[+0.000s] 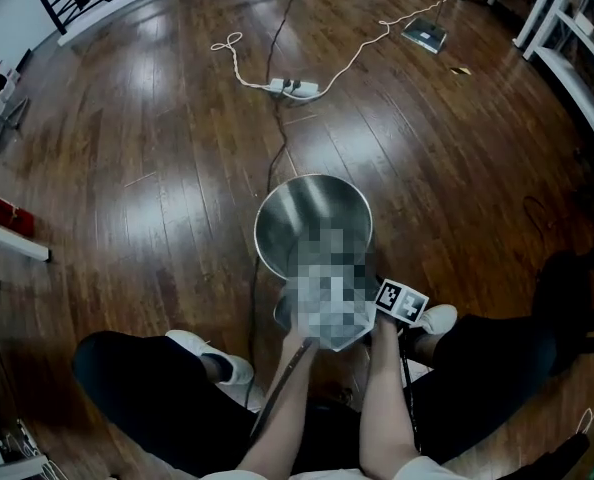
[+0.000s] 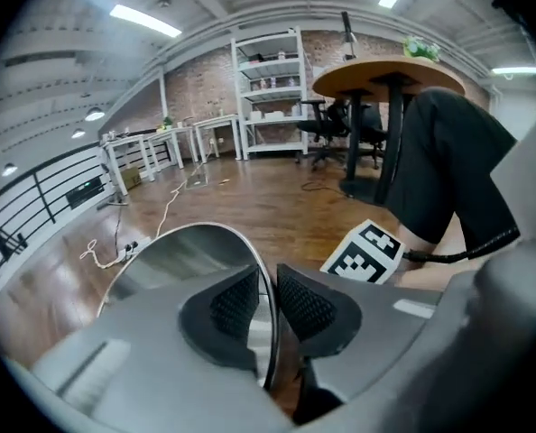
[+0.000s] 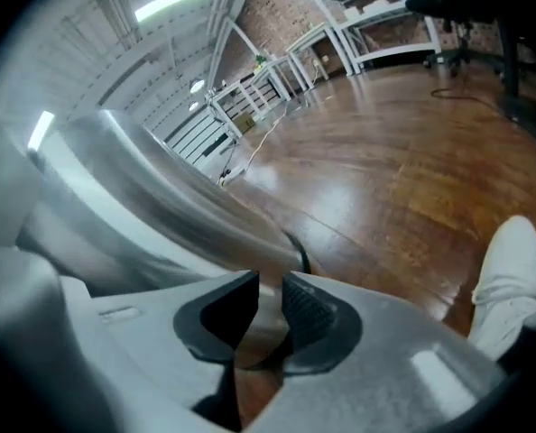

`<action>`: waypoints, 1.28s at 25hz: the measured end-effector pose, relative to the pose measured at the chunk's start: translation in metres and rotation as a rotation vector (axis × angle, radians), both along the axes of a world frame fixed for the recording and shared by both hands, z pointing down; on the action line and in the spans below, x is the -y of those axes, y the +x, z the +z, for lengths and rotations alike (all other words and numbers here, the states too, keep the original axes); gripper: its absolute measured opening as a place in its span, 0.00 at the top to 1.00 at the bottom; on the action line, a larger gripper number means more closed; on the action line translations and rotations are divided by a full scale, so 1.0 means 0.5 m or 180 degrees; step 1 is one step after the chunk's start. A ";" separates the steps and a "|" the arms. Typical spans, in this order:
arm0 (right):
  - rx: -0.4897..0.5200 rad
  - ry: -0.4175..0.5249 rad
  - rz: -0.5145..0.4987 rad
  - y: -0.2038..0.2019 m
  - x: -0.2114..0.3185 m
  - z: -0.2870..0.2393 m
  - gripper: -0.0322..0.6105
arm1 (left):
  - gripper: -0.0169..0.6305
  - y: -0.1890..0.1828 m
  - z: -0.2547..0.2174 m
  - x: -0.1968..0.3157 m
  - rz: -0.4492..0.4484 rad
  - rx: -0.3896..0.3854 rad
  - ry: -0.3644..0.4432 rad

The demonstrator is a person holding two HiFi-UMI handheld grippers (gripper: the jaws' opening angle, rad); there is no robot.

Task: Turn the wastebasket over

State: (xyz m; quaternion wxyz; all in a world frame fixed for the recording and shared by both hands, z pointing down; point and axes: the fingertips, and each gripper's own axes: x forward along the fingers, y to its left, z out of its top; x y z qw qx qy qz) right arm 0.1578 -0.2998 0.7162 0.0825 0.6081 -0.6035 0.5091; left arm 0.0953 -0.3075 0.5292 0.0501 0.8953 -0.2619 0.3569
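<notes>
The wastebasket [image 1: 312,223] is a shiny round metal bin held above the wooden floor in front of the person's knees, its round opening facing up toward the head view. In the left gripper view, my left gripper [image 2: 268,300] is shut on the thin metal rim [image 2: 261,269], one pad inside the wastebasket [image 2: 173,251] and one outside. In the right gripper view, my right gripper [image 3: 270,307] is shut on a metal edge of the wastebasket [image 3: 160,197], beside a dark band [image 3: 301,251]. In the head view only the right gripper's marker cube [image 1: 402,301] shows; a mosaic patch covers both sets of jaws.
A power strip [image 1: 292,88] with white and dark cables lies on the floor beyond the basket, and a flat device [image 1: 424,35] further back. White shelving [image 1: 577,78] runs along the right. The person's white shoes [image 1: 212,353] [image 1: 437,318] flank the basket. A round table [image 2: 385,75] stands behind.
</notes>
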 end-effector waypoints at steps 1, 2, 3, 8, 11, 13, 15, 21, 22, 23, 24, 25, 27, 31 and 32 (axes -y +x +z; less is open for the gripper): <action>-0.0055 0.0091 0.0080 0.022 0.012 -0.019 0.85 | 0.85 0.020 0.016 -0.019 0.0098 0.0068 -0.0002; -0.0145 0.0190 0.0139 0.045 0.024 -0.040 0.85 | 0.85 0.037 0.033 -0.038 0.0182 0.0136 -0.0023; -0.0274 0.0284 0.0169 0.067 0.033 -0.061 0.85 | 0.85 0.051 0.050 -0.058 0.0268 0.0206 -0.0061; -0.0685 0.0524 0.0079 0.111 0.022 -0.103 0.85 | 0.84 0.089 0.116 -0.122 0.0564 0.0617 0.0262; -0.0873 0.0851 -0.0008 0.103 0.031 -0.150 0.85 | 0.82 0.080 0.094 -0.110 0.0492 0.0375 0.0436; -0.1279 0.1219 0.0005 0.121 0.026 -0.218 0.85 | 0.81 0.063 0.052 -0.106 0.0309 -0.0070 0.0671; -0.1580 0.1610 -0.0102 0.128 0.011 -0.292 0.85 | 0.78 0.020 0.013 -0.097 -0.0045 -0.0422 0.0841; -0.1406 0.2753 -0.0758 0.008 -0.065 -0.526 0.83 | 0.67 -0.152 -0.158 -0.096 -0.1214 -0.1268 0.1255; -0.1426 0.2907 -0.0903 -0.012 -0.092 -0.562 0.81 | 0.66 -0.171 -0.196 -0.114 -0.1342 -0.1419 0.1341; -0.1442 0.3038 -0.1013 -0.027 -0.125 -0.592 0.80 | 0.65 -0.190 -0.230 -0.137 -0.1454 -0.1550 0.1426; -0.1441 0.3145 -0.1083 -0.038 -0.162 -0.615 0.76 | 0.63 -0.206 -0.260 -0.165 -0.1548 -0.1663 0.1508; -0.1424 0.3223 -0.1117 -0.046 -0.201 -0.632 0.72 | 0.62 -0.220 -0.285 -0.196 -0.1624 -0.1760 0.1577; -0.1371 0.3302 -0.1110 -0.053 -0.282 -0.651 0.60 | 0.60 -0.240 -0.319 -0.263 -0.1726 -0.1877 0.1674; -0.1432 0.3251 -0.1036 -0.057 -0.439 -0.659 0.39 | 0.51 -0.258 -0.333 -0.406 -0.1827 -0.1892 0.1704; -0.1502 0.3198 -0.1042 -0.057 -0.480 -0.655 0.33 | 0.47 -0.258 -0.325 -0.446 -0.1825 -0.1890 0.1666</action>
